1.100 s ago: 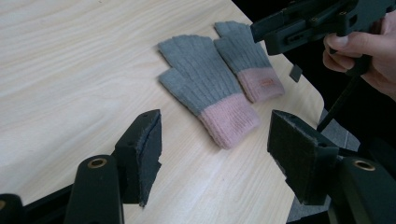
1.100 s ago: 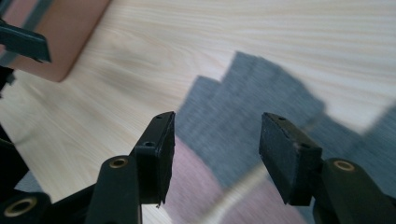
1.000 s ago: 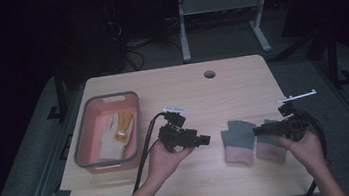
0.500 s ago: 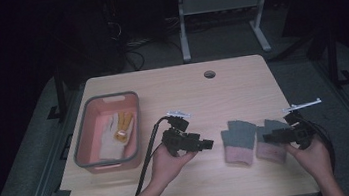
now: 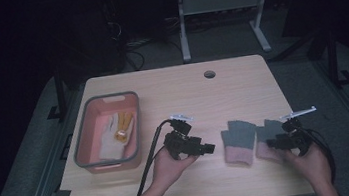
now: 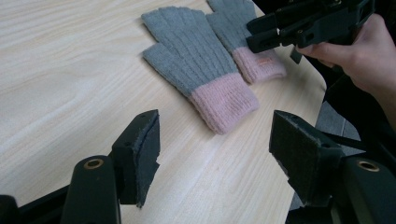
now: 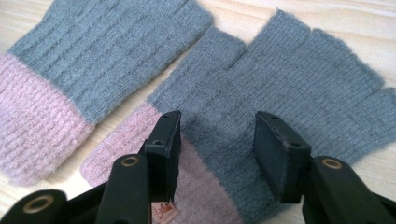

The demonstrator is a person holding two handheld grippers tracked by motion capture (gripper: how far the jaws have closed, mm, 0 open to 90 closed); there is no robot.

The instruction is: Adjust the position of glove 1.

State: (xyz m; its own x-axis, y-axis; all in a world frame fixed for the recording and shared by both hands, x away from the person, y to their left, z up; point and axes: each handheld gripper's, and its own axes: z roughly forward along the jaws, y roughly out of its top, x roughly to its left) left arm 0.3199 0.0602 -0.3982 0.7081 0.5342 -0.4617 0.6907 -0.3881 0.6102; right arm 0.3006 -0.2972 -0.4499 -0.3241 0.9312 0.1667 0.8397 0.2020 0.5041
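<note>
**Right gripper closing over 1 of 2 grey-and-pink gloves**

In the high view, 2 fingerless gloves lay side by side at the lower right of the table (image 5: 172, 93), cuffs toward the bottom edge. The right glove (image 5: 267, 139) was partly under the right gripper (image 5: 272, 143), which pointed left from the lower right of the frame. The left glove (image 5: 238, 140) lay just beside it, untouched.

The right gripper view put both black jaws low over the right glove (image 7: 299, 93), astride the line where grey knit met the pink cuff. The jaws stood about half open and had just been closing, with the knit between them, but the pads did not yet look pressed into the fabric, so nothing was held.

The left gripper (image 5: 204, 149) hovered at lower centre of the high view, aimed right toward the gloves. In the left gripper view its jaws stood wide apart over bare wood, empty, with the left glove (image 6: 198, 63) in the upper middle and the right gripper (image 6: 254, 39) at upper right.

A pink bin (image 5: 82, 148) sat at the left of the table, and inside it a white glove (image 5: 109, 138) and a yellow glove (image 5: 125, 126) already lay.

By my reading, the sorting was partway: 2 gloves were in the bin, 2 remained on the table. Still ahead were pinching the right glove, lifting it, and carrying both gloves across.
</note>
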